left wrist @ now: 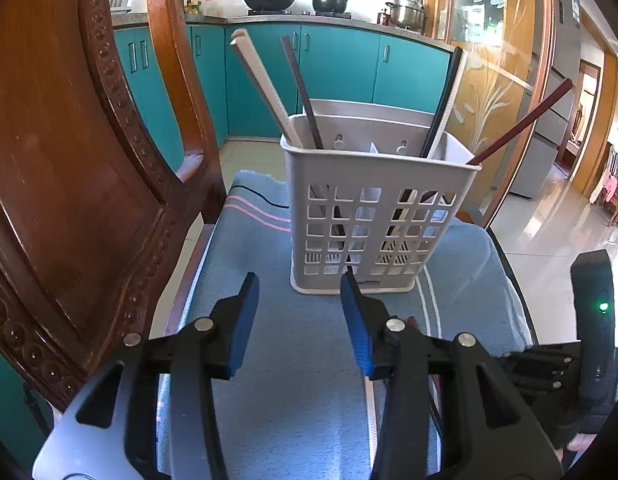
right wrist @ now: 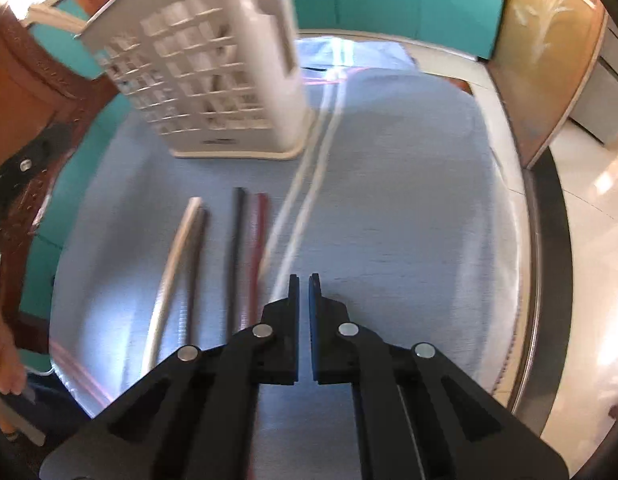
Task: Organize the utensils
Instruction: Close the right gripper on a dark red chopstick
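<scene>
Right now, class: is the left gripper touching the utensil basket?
Cannot tell. In the left wrist view the left gripper is open, its right fingertip overlapping the utensil basket base.

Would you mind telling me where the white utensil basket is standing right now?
The white utensil basket stands upright on the blue towel, ahead of the left gripper; in the right wrist view it sits upper left, beyond four loose chopsticks.

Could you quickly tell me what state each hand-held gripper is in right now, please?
Left hand-held gripper: open, holding nothing, in front of the utensil basket.
Right hand-held gripper: nearly closed, a narrow gap left, nothing between the fingers, beside the chopsticks.
</scene>
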`<state>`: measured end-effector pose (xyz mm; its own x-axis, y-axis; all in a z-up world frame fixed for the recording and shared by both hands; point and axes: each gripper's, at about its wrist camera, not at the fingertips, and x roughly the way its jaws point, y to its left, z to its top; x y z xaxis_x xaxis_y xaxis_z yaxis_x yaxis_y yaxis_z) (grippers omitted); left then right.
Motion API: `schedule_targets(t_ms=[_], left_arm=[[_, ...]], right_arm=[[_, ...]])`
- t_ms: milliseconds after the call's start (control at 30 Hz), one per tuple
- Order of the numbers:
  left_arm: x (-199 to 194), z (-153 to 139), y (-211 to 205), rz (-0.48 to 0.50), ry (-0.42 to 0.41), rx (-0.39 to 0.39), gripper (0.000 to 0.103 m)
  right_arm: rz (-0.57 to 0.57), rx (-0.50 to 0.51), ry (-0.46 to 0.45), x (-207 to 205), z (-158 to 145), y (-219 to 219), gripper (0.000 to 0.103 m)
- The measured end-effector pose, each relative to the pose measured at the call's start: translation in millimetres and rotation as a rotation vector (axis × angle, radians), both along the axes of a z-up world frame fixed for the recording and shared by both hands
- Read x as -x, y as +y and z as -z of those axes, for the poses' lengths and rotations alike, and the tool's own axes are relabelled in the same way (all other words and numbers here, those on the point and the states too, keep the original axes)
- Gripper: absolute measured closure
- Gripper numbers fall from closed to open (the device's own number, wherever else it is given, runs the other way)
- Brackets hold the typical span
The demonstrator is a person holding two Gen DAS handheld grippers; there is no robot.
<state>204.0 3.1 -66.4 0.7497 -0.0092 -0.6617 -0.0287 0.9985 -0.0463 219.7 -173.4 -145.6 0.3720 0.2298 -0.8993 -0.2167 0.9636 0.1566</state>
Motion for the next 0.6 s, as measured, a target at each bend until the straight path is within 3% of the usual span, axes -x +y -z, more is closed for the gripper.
schedule_targets(t_ms=[67, 167, 333, 367, 467, 600], left_arm=[[-0.7, 0.9, 0.4, -0.004, 0.005, 0.002, 0.057], [-1.6, 1.5, 0.1, -0.01, 0.009, 0.005, 0.055], [-1.1, 3.6, -2.4, -0.006, 0.017, 0.002, 0.054], [-0.1, 3.9, -2.9, -0.006, 0.018, 0.0, 0.054], [1.0, 5.8, -2.4, -0.007, 0.022, -0.002, 0.054], [0.5, 6.4, -1.3, -0.009, 0.025, -0.003, 0.054]], right_arm=[[-0.008, -0.062, 0.01, 0.2, -2.0, -4.7, 0.095], [-0.046, -0.088, 0.002, 4.5, -4.1, -1.1, 0.08], [-0.089, -0.056, 0.008, 6.0, 6.6, 19.9, 0.08], [-0.097, -0.053, 0.006, 6.4, 8.0, 25.7, 0.08], [-0.119, -0.068, 0.005, 9.4, 6.7, 32.1, 0.098], [-0.118, -0.055, -0.004, 9.6, 4.3, 33.5, 0.1]])
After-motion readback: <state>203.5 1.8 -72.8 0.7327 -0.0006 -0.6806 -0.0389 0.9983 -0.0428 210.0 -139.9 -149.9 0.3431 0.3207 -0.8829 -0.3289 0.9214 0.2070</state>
